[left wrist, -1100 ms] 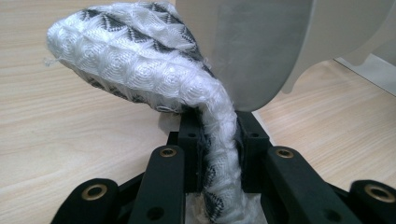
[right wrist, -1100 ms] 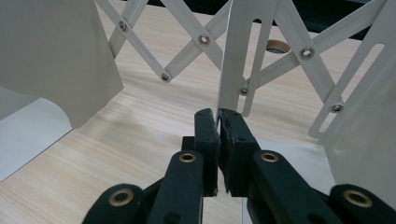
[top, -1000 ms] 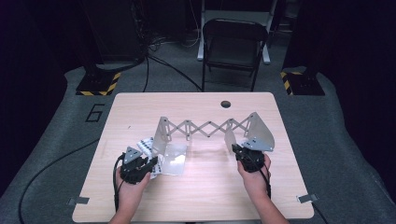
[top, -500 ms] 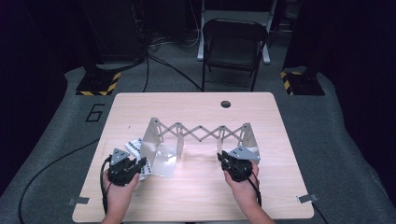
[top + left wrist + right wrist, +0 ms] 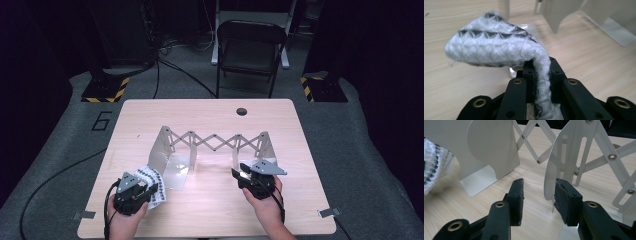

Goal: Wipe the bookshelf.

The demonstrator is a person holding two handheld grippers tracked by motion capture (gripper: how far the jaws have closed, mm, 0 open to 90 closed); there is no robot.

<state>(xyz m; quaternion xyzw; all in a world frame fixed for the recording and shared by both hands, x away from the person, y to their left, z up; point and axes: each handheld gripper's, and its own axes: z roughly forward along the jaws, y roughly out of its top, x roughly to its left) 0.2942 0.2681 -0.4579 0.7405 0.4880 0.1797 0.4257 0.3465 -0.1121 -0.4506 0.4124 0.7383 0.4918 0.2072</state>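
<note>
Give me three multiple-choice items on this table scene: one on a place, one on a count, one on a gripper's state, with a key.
1. Where does the expandable metal bookend rack stand?
A. On the folding chair
B. On the floor
C. On the wooden table, beyond both grippers

2. How many upright end plates does the rack have?
A. Two
B. Four
C. Five

3. How does the left gripper stand?
A. Wide open with nothing in it
B. Shut on the black-and-white knitted cloth
C. Shut on a rack plate

Key:
1 C: the high view shows the rack mid-table, past the hands.
2 A: one plate stands at each end of the scissor lattice.
3 B: in the left gripper view the cloth is pinched between the pads and flops over past them.
</note>
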